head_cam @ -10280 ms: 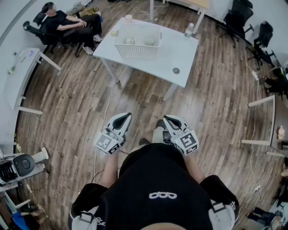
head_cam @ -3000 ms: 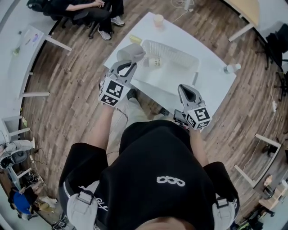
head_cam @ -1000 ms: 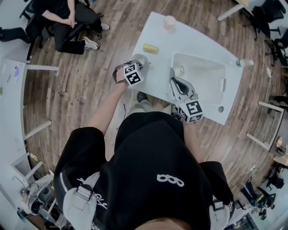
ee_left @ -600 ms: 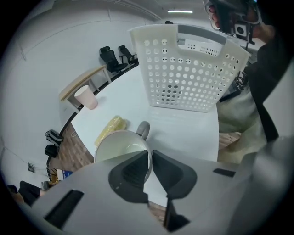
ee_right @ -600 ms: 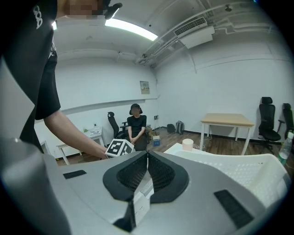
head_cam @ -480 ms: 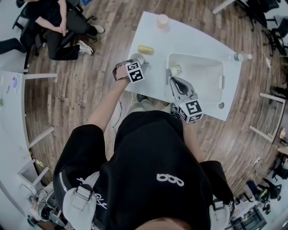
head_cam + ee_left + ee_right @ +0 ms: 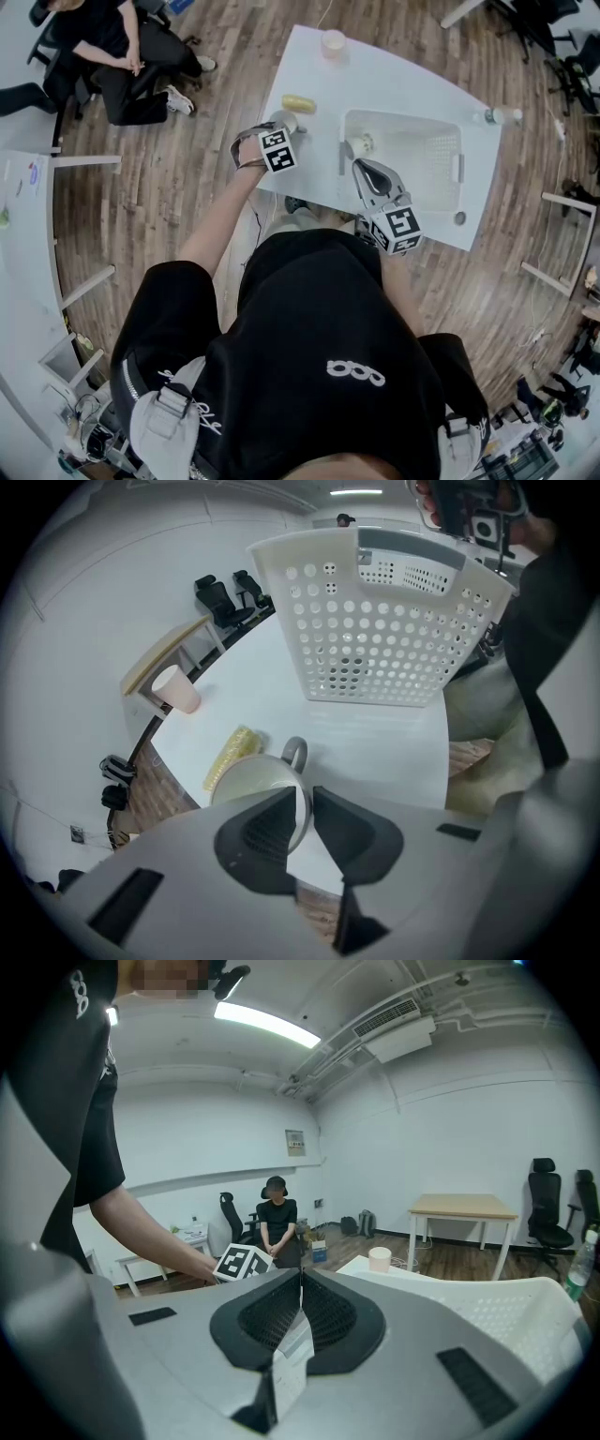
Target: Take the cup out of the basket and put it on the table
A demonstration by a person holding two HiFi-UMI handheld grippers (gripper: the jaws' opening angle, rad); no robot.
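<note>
White surface (image 7: 394,84): cup (image 7: 246,782) is out of the basket (image 7: 452,141), by the left edge, with the left gripper (image 7: 305,801) jaws pinching its wall. A sloppy release could knock it off. Right gripper (image 7: 300,1283) jaws closed, empty.

The person now stands right at the white rectangular table (image 7: 394,82), no longer well back on the wooden floor (image 7: 178,197). The pale ceramic cup with a handle (image 7: 255,782) is out of the white perforated plastic basket (image 7: 405,118) and sits at the table's left end, just beside a yellow ribbed cob-shaped thing (image 7: 232,755). Three seconds ago it hung in the air. The left gripper (image 7: 305,803), once low at the waist, now points down with its jaws closed across the cup's wall. The right gripper (image 7: 359,167), jaws together, has come up to the basket's near left corner. Only one small pale thing (image 7: 364,143) is left in the basket.
</note>
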